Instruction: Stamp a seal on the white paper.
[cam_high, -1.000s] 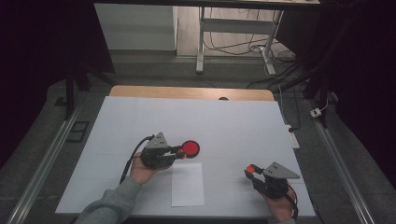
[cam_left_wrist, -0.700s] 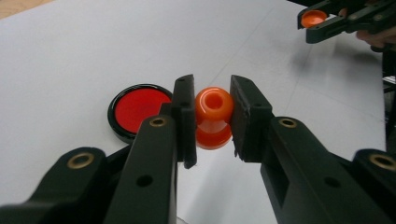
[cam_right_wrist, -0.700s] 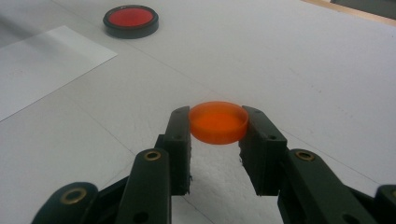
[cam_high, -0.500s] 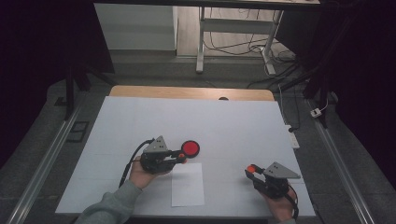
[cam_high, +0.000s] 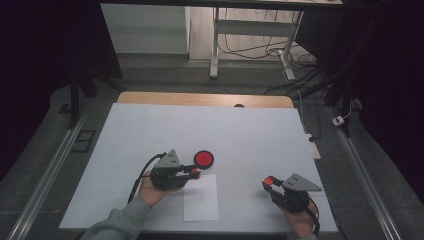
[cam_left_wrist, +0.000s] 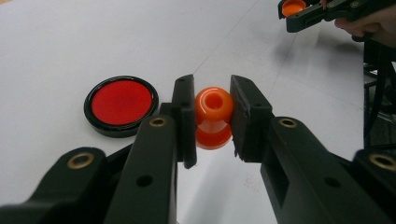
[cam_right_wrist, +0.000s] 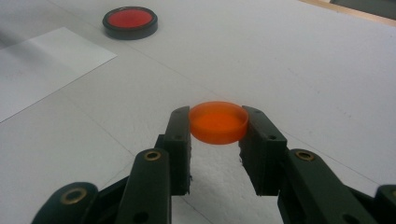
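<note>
Disc lies behind paper sheet on table.

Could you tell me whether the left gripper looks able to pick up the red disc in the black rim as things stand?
Probably not yet: the left gripper is shut on an orange knob. The red disc lies close beside it on the bare table.

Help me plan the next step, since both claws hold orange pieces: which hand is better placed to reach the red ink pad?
Left. The left claw, shut on the orange stamp handle, sits right beside the red ink pad. The right claw, holding the orange cap, is farther off.
</note>
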